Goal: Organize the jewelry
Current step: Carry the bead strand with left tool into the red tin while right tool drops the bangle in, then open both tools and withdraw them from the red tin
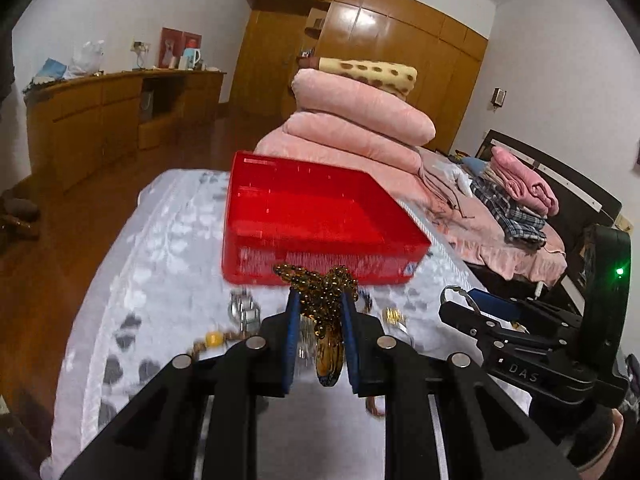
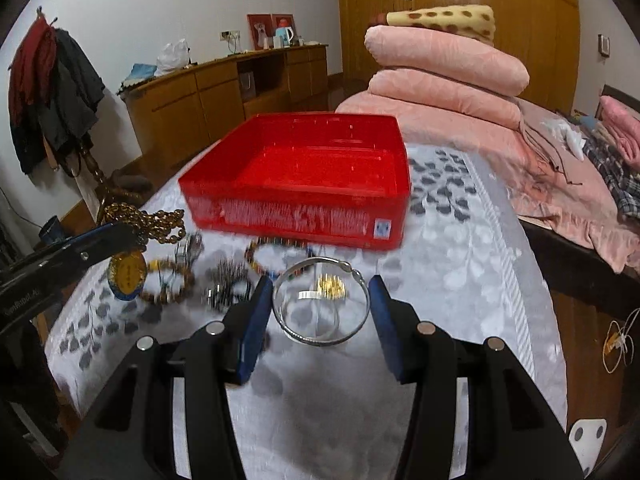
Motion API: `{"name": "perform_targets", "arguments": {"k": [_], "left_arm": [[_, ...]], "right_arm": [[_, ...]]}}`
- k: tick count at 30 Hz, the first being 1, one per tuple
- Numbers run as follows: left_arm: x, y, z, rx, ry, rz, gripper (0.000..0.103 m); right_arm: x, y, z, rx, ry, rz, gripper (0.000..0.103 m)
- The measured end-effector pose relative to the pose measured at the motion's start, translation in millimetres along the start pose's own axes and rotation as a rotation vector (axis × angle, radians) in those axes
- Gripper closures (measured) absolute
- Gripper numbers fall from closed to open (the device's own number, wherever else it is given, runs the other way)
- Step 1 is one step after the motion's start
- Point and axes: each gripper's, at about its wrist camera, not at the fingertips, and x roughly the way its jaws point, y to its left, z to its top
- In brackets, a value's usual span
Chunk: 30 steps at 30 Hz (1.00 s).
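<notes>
A red plastic tray (image 1: 320,216) (image 2: 296,184) stands empty on a white patterned table. My left gripper (image 1: 322,300) is shut on a brown beaded necklace (image 1: 320,284) with an amber pendant (image 1: 330,360), held above the table in front of the tray; it also shows in the right wrist view (image 2: 152,220). My right gripper (image 2: 320,292) is shut on a silver bangle (image 2: 320,304), its fingers (image 2: 256,320) touching the ring on both sides. Loose bracelets (image 2: 168,280) and a gold piece (image 2: 330,286) lie on the table.
Folded pink quilts (image 1: 352,120) are stacked behind the tray on a bed. A wooden cabinet (image 2: 224,92) lines the far wall. The table's right edge (image 2: 536,280) drops to a dark bed frame. Small jewelry pieces (image 1: 244,312) lie left of my left gripper.
</notes>
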Motion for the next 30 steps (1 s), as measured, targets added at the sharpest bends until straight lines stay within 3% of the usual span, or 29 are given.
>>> {"name": "perform_targets", "arguments": {"k": [11, 22, 23, 24, 26, 30], "left_arm": [[47.9, 8.9, 64.7, 0.0, -0.052, 0.037, 0.083], [125.4, 28.9, 78.6, -0.025, 0.07, 0.066, 0.082], [130.9, 31.5, 77.5, -0.033, 0.085, 0.067, 0.082], [133.4, 32.4, 77.5, -0.037, 0.09, 0.068, 0.082], [133.3, 34.8, 77.0, -0.042, 0.088, 0.073, 0.077], [119.5, 38.6, 81.0, -0.049, 0.05, 0.088, 0.052]], "right_arm": [[33.0, -10.9, 70.5, 0.0, -0.034, 0.011, 0.055], [107.5, -18.5, 104.8, 0.015, 0.049, 0.021, 0.055], [111.4, -20.0, 106.1, 0.019, 0.051, 0.019, 0.054], [113.8, -21.1, 106.9, 0.022, 0.052, 0.014, 0.045], [114.6, -23.7, 107.1, 0.024, 0.035, -0.007, 0.037], [104.2, -28.3, 105.2, 0.032, 0.005, -0.015, 0.032]]}}
